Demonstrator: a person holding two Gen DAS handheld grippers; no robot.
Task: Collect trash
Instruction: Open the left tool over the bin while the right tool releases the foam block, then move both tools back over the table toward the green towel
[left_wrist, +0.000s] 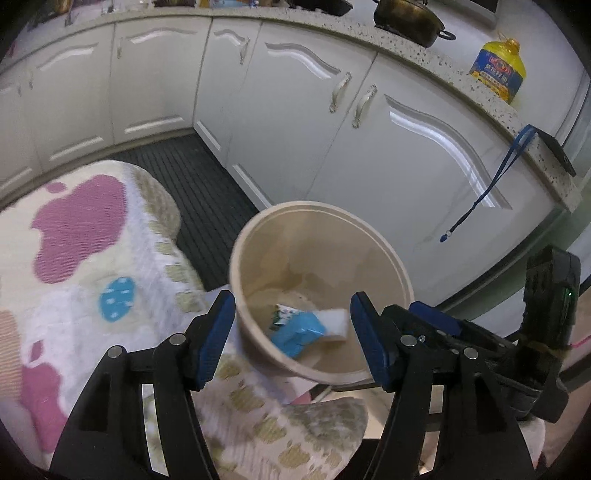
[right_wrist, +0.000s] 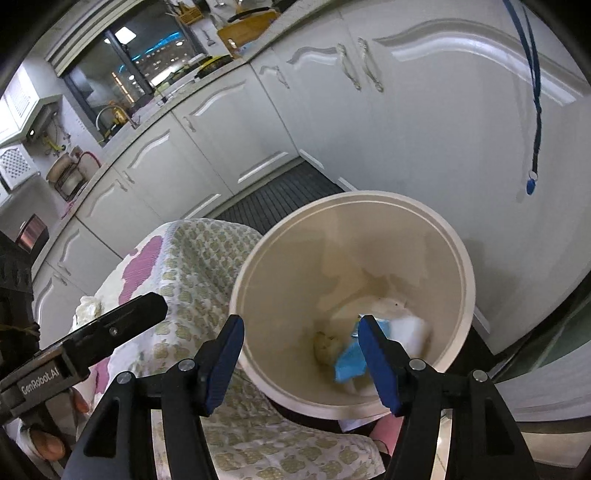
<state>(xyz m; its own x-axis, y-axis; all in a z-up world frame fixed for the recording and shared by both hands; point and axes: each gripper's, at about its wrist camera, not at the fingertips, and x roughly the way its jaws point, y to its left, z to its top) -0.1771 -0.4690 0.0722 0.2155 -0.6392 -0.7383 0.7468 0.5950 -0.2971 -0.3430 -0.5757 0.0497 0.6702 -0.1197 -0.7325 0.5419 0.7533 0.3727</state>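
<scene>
- The left gripper (left_wrist: 291, 338) and the right gripper (right_wrist: 301, 356) both hang over the beige bin (left_wrist: 402, 273), jaws spread, with nothing between the blue pads.
- The trash lies at the bottom of the bin: a blue carton (left_wrist: 297, 330) with a green-and-white printed end, a white foam block (left_wrist: 334, 325) touching it, and, in the right wrist view, a pale crumpled wad (right_wrist: 325, 345) just beside the carton.
- All three look light. The carton is probably thin card that dents under a pinch; the foam block looks soft and springy; the wad would squash.
- If any piece needs lifting again, the carton's flat sides or the foam block's short edges seem the safest places to grip.
- The bin itself looks like stiff, smooth plastic, best held by its rolled rim, and likely to tip if nudged.
- It stands beside a patterned cloth (left_wrist: 88, 266) and in front of white cabinets (left_wrist: 388, 155).
- Readable writing: "GenRobot.AI" on the left gripper's body in the right wrist view. The yellow oil bottle (left_wrist: 498, 70) carries a blue label, too small to read.
</scene>
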